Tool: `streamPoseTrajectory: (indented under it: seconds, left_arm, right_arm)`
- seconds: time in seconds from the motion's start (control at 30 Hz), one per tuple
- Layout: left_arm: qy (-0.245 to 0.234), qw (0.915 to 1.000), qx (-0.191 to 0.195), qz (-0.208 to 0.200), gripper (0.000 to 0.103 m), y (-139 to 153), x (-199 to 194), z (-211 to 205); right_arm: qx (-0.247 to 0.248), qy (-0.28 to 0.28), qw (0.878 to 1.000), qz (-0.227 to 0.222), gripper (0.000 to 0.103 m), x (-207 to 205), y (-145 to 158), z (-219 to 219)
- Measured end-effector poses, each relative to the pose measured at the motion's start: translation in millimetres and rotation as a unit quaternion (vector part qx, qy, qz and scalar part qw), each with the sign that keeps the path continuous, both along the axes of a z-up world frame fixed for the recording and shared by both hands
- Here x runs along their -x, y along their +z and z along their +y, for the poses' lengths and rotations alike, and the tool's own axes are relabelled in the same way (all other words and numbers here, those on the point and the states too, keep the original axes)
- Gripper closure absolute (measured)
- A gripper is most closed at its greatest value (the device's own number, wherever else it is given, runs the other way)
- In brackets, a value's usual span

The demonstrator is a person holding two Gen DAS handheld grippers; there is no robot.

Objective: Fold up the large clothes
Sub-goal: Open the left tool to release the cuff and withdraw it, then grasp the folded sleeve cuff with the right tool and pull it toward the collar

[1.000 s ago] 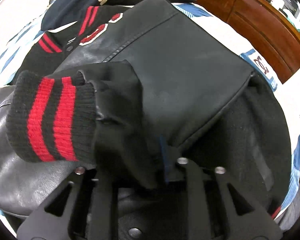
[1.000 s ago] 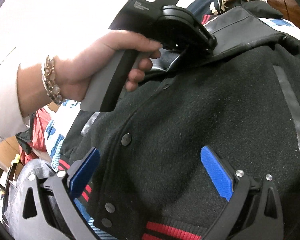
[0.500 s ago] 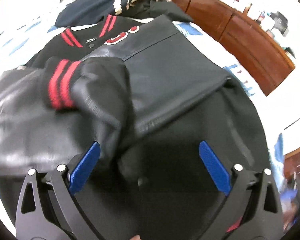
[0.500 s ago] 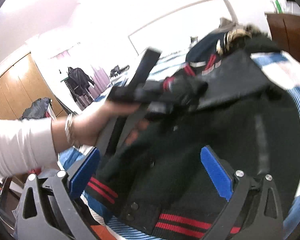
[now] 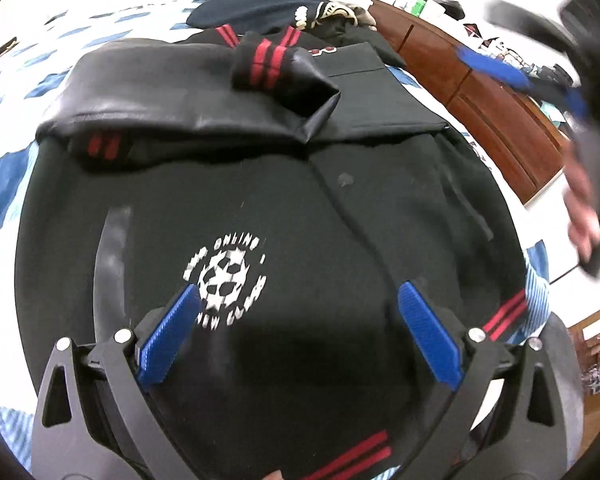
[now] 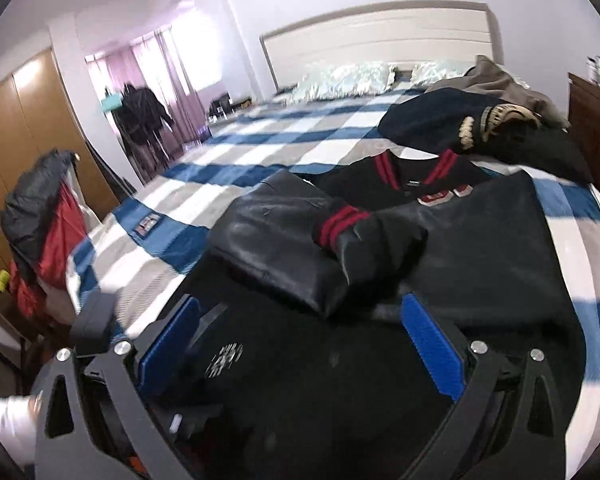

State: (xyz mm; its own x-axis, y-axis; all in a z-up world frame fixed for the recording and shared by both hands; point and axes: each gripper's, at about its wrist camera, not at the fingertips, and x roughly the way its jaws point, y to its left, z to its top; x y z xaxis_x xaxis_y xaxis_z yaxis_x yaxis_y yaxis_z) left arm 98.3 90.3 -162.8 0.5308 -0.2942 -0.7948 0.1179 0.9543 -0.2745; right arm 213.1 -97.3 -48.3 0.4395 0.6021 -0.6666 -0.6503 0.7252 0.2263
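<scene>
While both grippers, left [image 5: 298,330] and right [image 6: 298,342], hover with jaws released, the black jacket [image 5: 260,200] lies on the bed [image 6: 260,140], sleeves [image 5: 284,76] folded across.

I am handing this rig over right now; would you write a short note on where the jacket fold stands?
Left gripper: open, empty, above the jacket front.
Right gripper: open, empty, also over the jacket.
The jacket lies front up on the checked bed.
Done: both leather sleeves are folded across the chest, with one striped cuff on top.
Left: probably fold the striped hem up toward the collar, then set it aside.
</scene>
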Motion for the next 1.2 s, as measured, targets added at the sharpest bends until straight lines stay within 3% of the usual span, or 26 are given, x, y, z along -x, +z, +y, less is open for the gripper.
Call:
streamPoseTrajectory:
  seconds: [0.17, 0.33, 0.4, 0.53, 0.63, 0.83, 0.87, 0.97, 1.0, 1.07, 1.13, 1.2]
  left_arm:
    - [-0.043, 0.9988, -0.019, 0.015, 0.006, -13.0, 3.5, -10.4]
    - [-0.053, 0.9983, -0.016, 0.019, 0.006, -25.3, 6.6, -11.8]
    - [-0.048, 0.9986, 0.0, 0.021, 0.006, -27.1, 5.7, -8.0]
    - [-0.034, 0.9989, 0.024, 0.022, 0.006, -28.3, 1.9, -3.5]
    - [-0.033, 0.9989, 0.022, 0.024, 0.006, -28.0, -0.6, -4.6]
    - [-0.034, 0.9988, 0.021, 0.028, 0.006, -28.1, -2.1, -3.4]
    - [-0.033, 0.9988, 0.023, 0.027, 0.006, -28.3, -1.7, -3.2]
    - [-0.031, 0.9988, 0.027, 0.027, 0.006, -28.9, -1.2, -2.3]
    - [-0.031, 0.9988, 0.028, 0.027, 0.006, -29.0, -1.0, -2.3]
    - [-0.029, 0.9988, 0.028, 0.027, 0.006, -29.4, -0.4, -3.0]
    - [-0.029, 0.9988, 0.028, 0.027, 0.006, -29.5, -0.4, -1.3]
    - [-0.028, 0.9989, 0.028, 0.026, 0.006, -29.5, 0.3, -1.1]
  right_arm:
    - [0.112, 0.017, 0.994, -0.004, 0.004, -45.8, -25.0, 63.1]
    - [0.226, 0.021, 0.973, -0.04, 0.004, -76.1, -55.6, 109.4]
    - [0.271, 0.024, 0.96, -0.06, 0.004, -84.9, -66.3, 124.8]
    - [0.37, 0.039, 0.924, -0.09, 0.005, -100.7, -97.4, 152.6]
    - [0.416, 0.041, 0.906, -0.068, 0.024, -113.6, -122.1, 158.7]
    - [0.399, 0.023, 0.916, -0.03, 0.061, -125.2, -125.7, 156.2]
    - [0.381, 0.01, 0.925, -0.02, 0.067, -129.1, -118.7, 151.0]
    - [0.305, -0.032, 0.952, 0.009, 0.08, -138.7, -93.8, 126.4]
    - [0.261, -0.055, 0.963, 0.026, 0.082, -144.0, -82.4, 109.1]
    - [0.197, -0.083, 0.976, 0.052, 0.083, -150.5, -69.7, 82.7]
    - [0.119, -0.116, 0.983, 0.084, 0.084, -155.4, -56.8, 47.7]
    - [0.042, -0.152, 0.981, 0.117, 0.084, -159.4, -50.5, 11.3]
